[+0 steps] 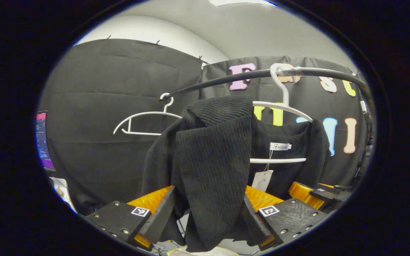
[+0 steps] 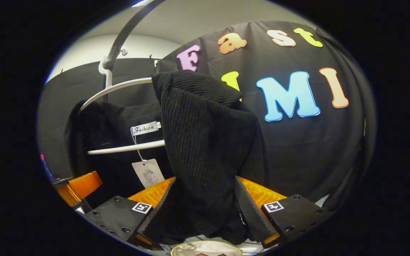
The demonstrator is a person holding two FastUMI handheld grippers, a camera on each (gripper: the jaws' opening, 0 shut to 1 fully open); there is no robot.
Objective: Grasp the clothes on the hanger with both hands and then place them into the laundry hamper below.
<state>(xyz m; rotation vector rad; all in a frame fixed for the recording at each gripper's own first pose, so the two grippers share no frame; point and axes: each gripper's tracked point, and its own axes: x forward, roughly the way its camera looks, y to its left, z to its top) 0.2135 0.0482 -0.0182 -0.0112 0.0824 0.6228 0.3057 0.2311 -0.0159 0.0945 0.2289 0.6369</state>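
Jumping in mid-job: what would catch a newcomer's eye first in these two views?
The black knit garment, bunched up between the left gripper fingers, and likewise in the right gripper. Behind it, part of it still drapes over the white hanger on the dark rail; an empty hanger hangs farther left.

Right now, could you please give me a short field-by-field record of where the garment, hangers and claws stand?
garment: black knit sweater, partly on white hanger
left claw: shut on sweater fabric
right claw: shut on sweater fabric
rail: dark, holds both hangers
spare hanger: white, bare
tag: hanging at the collar
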